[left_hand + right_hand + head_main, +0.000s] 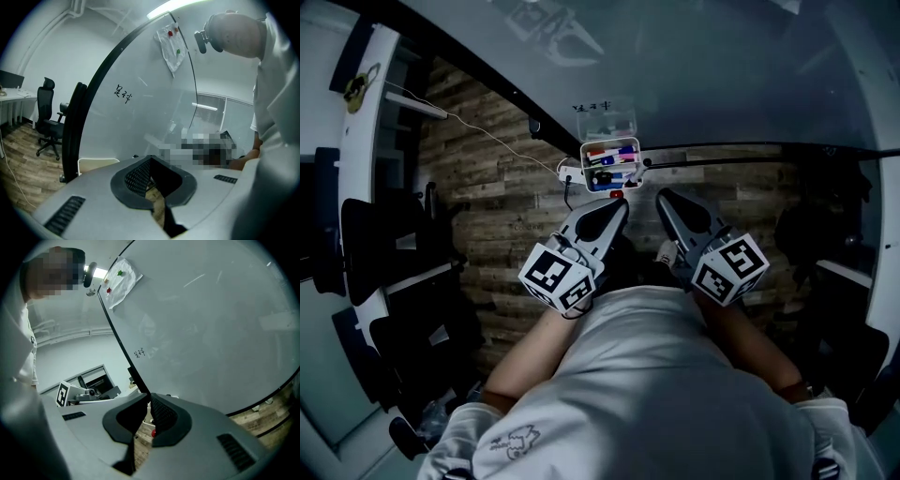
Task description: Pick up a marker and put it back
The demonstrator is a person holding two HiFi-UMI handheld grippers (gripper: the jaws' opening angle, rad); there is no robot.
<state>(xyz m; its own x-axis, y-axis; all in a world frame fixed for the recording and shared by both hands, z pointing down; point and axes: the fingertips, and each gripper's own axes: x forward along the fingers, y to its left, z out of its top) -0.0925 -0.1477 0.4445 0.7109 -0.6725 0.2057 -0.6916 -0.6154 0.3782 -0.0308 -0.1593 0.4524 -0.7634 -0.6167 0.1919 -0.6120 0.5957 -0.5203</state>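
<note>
Left tool [621, 202] and right tool [662, 196]: both closed, empty. Markers [609, 157] in the tray [584, 169] are probably light, rigid and smooth; grip mid-barrel.

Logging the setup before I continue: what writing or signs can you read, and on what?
Whiteboard: a short handwritten scribble, not legible.
Sheet on the whiteboard: no readable print.
Cubes: black-and-white square patterns, no words.
Shirt: small drawing, too blurred to read.
</note>
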